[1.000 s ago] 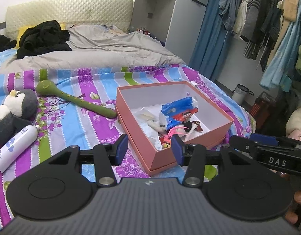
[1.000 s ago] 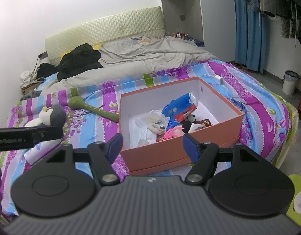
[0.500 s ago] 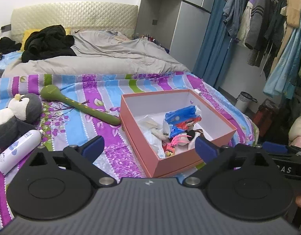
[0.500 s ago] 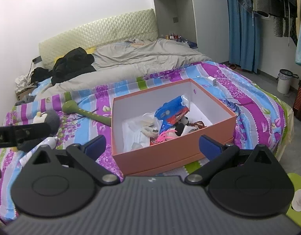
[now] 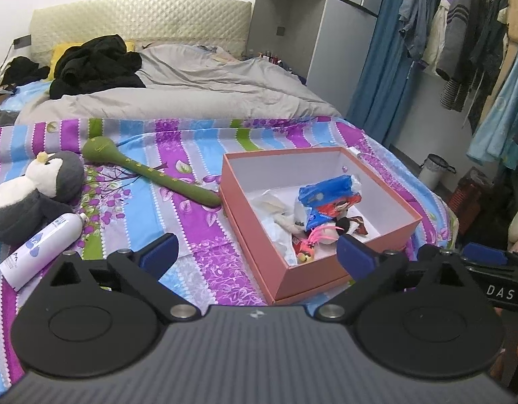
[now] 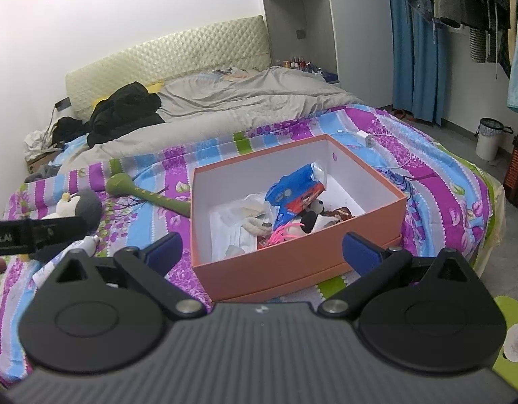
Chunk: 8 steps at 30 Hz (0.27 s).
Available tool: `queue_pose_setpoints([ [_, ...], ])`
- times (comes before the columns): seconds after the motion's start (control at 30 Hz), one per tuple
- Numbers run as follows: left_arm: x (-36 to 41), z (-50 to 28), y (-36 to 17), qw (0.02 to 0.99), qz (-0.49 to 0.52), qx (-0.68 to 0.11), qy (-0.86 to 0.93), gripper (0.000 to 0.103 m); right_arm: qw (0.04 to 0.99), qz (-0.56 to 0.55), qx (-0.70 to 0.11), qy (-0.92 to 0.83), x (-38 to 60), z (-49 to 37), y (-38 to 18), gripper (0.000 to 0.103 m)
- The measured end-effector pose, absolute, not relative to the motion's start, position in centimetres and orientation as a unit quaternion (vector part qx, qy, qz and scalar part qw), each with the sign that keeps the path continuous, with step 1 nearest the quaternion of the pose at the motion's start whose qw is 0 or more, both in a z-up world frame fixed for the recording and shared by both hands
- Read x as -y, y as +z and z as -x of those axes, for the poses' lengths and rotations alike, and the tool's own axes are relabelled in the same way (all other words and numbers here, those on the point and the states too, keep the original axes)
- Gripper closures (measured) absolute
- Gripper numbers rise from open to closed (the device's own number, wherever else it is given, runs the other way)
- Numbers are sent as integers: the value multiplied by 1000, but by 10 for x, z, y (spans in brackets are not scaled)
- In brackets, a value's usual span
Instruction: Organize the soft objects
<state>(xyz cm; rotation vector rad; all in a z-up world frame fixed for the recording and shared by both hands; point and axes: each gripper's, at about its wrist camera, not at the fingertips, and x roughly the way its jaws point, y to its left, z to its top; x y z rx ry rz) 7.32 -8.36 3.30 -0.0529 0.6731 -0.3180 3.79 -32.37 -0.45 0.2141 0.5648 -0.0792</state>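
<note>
A salmon-pink open box [image 5: 248,208] [image 6: 292,266] sits on the striped bedspread, holding a blue packet [image 5: 326,192] [image 6: 292,188], a pink toy and white wrapping. Left of it lie a green long-handled soft toy [image 5: 151,171] [image 6: 147,195], a plush penguin [image 5: 33,195] [image 6: 80,202] and a white bottle [image 5: 40,249]. My left gripper [image 5: 255,256] hovers open and empty before the box's near corner. The right gripper [image 6: 262,249] is also open and empty, in front of the box's near wall. Each gripper shows at the edge of the other's view.
A grey duvet [image 5: 191,94] and black clothes [image 5: 94,64] cover the far half of the bed. Hanging clothes [image 5: 460,33], a blue curtain and a small bin [image 5: 434,171] stand to the right. A white charger with its cable [image 6: 366,139] lies behind the box.
Both grippers' jaws have spread from partly closed to wide open. Neither hand has shifted noticeably, and the items on the bed lie as before.
</note>
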Motion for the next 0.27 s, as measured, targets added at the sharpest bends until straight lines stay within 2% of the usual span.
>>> queue_pose_setpoints([
  [0.27,84,-73,29,930,25,-334,-149,1,954,-109,-277,-41,324,-38,-5,0],
])
